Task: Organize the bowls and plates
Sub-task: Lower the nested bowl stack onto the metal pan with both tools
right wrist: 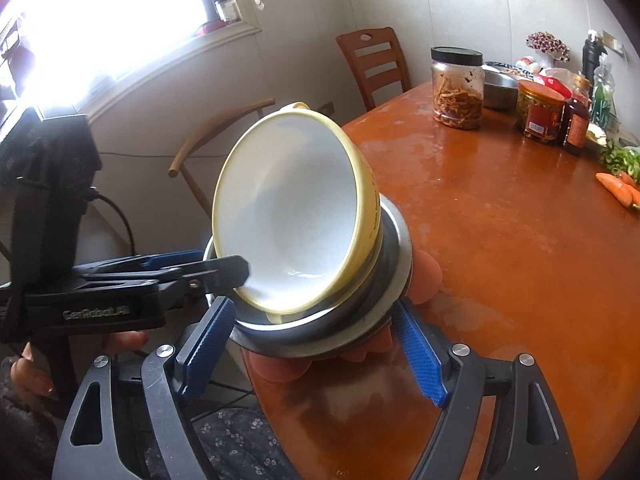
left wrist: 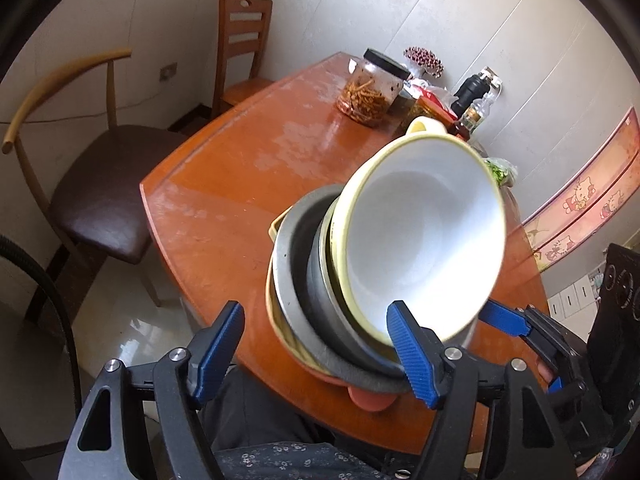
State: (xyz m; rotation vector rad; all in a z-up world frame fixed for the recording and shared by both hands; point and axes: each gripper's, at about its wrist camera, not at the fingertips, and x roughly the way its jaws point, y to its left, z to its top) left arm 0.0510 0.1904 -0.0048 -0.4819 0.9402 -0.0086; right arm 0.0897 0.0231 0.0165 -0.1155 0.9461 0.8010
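A stack of dishes sits at the near edge of the orange table (left wrist: 240,168) (right wrist: 500,240). On top, a yellow bowl with a white inside (left wrist: 424,236) (right wrist: 292,208) tilts steeply. Under it lie a steel bowl (left wrist: 296,280) (right wrist: 384,300) and an orange flower-shaped plate (left wrist: 370,400) (right wrist: 428,276). My left gripper (left wrist: 324,352) is open around the stack's near side; in the right wrist view one of its fingers (right wrist: 228,270) reaches to the yellow bowl's rim. My right gripper (right wrist: 316,340) is open, its blue pads either side of the steel bowl's base; it also shows in the left wrist view (left wrist: 516,322).
A jar of dried strips (left wrist: 372,92) (right wrist: 458,88), sauce jars and bottles (right wrist: 540,114), a steel basin (right wrist: 500,88), greens and carrots (right wrist: 620,188) stand at the table's far side. A padded chair (left wrist: 100,196) and a wooden chair (left wrist: 244,52) (right wrist: 376,68) stand by the table.
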